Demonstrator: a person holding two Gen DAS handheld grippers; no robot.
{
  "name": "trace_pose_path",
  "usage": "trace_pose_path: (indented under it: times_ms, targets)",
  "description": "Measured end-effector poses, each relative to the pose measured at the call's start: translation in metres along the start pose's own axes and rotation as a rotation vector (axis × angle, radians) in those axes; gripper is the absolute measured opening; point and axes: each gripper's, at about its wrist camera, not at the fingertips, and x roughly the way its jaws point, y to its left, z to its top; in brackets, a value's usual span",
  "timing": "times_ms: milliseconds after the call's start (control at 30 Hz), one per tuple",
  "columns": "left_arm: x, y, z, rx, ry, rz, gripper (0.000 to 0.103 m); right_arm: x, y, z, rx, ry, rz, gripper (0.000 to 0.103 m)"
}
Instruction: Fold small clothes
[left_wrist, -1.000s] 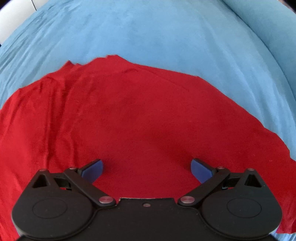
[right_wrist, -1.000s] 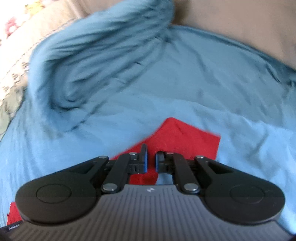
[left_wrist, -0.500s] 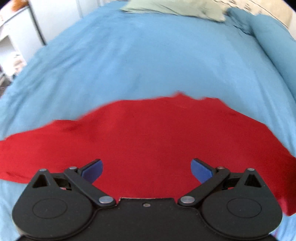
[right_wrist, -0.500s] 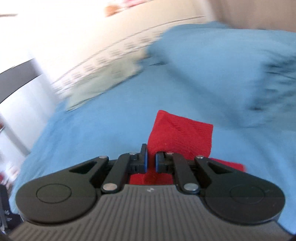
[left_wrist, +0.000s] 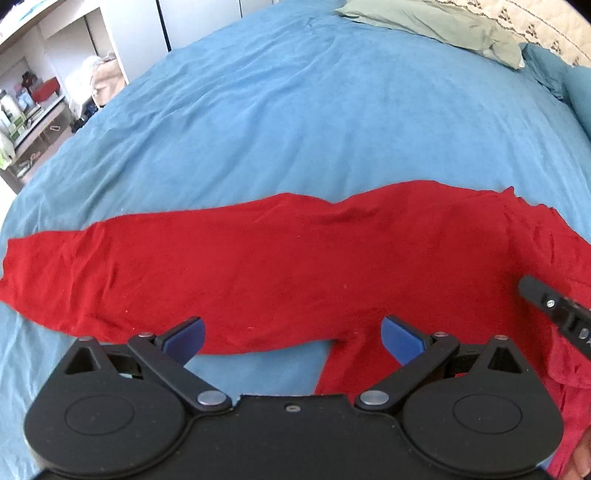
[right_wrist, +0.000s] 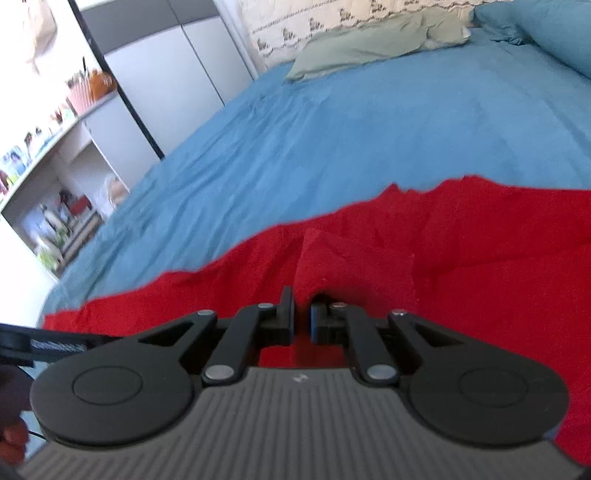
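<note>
Left gripper is seen spread wide, holding nothing, above the red knit garment on the blue bedsheet; only the right wrist view shows the right gripper pinched on a red fold.

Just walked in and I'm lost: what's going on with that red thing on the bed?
A person holding a claw in each hand is folding a red garment on the blue bedsheet. The right claw is shut on a bunched part of the fabric. The left claw is open over the garment's near edge, holding nothing. The garment lies in a long, wrinkled strip.
</note>
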Motion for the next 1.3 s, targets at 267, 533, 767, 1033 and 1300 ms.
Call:
trace_pose_path:
  times_ms: [267,533,767,1033,1300]
  targets:
    - [-0.007,0.009,0.002,-0.027,-0.029,-0.026,0.103,0.003,0.013,-0.013,-0.08,0.02,0.057,0.081]
    - [-0.014,0.002,0.025,0.022,-0.069,-0.043,0.103,0.005,0.039,-0.031,-0.331,0.133,0.112,0.097]
    - [-0.013,-0.014,0.044,0.04,-0.074,-0.093,0.103,-0.015,0.061,-0.066,-0.563,0.034,0.0,0.097]
    - [-0.018,-0.088,0.036,0.287,-0.036,-0.19,0.102,-0.081,0.014,-0.079,-0.437,0.039,-0.037,0.097]
    - [0.012,-0.193,-0.008,0.503,-0.034,-0.251,0.07,-0.132,-0.068,-0.084,-0.28,0.075,-0.143,0.097]
